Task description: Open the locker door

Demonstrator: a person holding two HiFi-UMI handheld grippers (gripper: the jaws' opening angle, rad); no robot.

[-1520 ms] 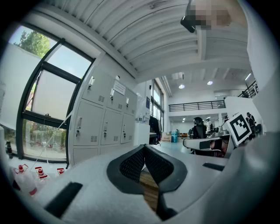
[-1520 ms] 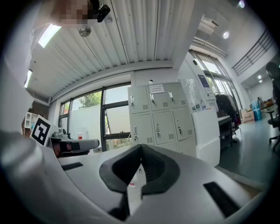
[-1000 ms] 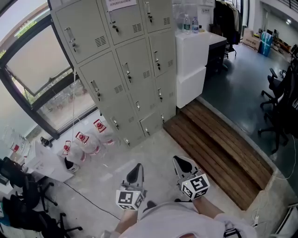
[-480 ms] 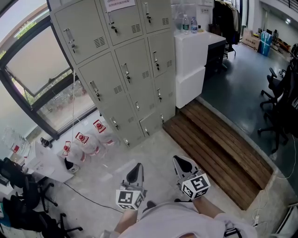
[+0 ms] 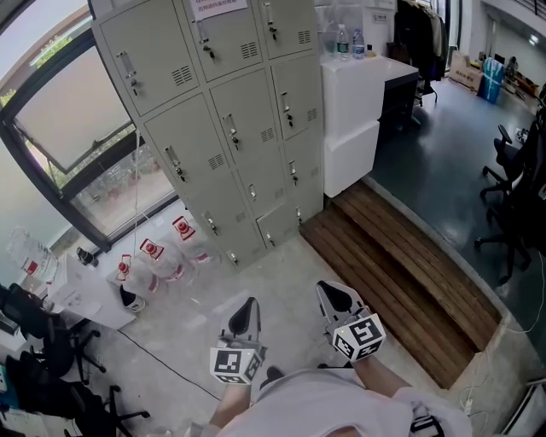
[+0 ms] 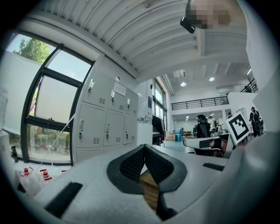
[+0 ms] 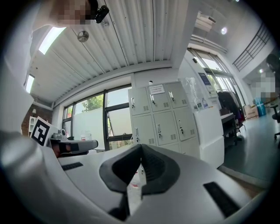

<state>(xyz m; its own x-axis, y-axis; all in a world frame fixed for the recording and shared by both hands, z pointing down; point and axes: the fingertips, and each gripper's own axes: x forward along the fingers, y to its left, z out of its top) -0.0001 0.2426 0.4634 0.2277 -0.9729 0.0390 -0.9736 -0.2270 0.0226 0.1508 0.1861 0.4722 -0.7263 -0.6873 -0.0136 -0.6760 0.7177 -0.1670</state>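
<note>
Office corner, pale concrete floor (image 5: 286, 265).

Left gripper (image 5: 248, 307): jaws together, tips meeting, nothing between them. Right gripper (image 5: 333, 295): jaws likewise pressed together, empty. Both are held level, side by side, low in the head view and close to the person's body. Both point toward the lockers (image 5: 183, 149). Marker cubes (image 5: 235, 364) sit behind the jaws.

Lockers: grey metal bank, three columns in sight, well apart from both grippers across bare floor. Every door (image 5: 249, 119) in view is shut. Each has a handle and a small vent slot. Paper notice (image 5: 220, 7) on a top door; print too small to read.

Left of the bank: window (image 5: 68, 119) in a dark frame. Clear jugs (image 5: 162, 260) with red labels lie on the floor at the foot of the lockers, by the window.

Right of the bank: white cabinet (image 5: 354, 111) just beside it, bottles (image 5: 348, 41) on top. Wooden step (image 5: 401, 273) runs along the floor in front of the cabinet. Beyond it the floor is darker, with office chairs (image 5: 512, 196) at the right edge.

Black cable (image 5: 162, 367) trails over the floor to the left of the left gripper.
</note>
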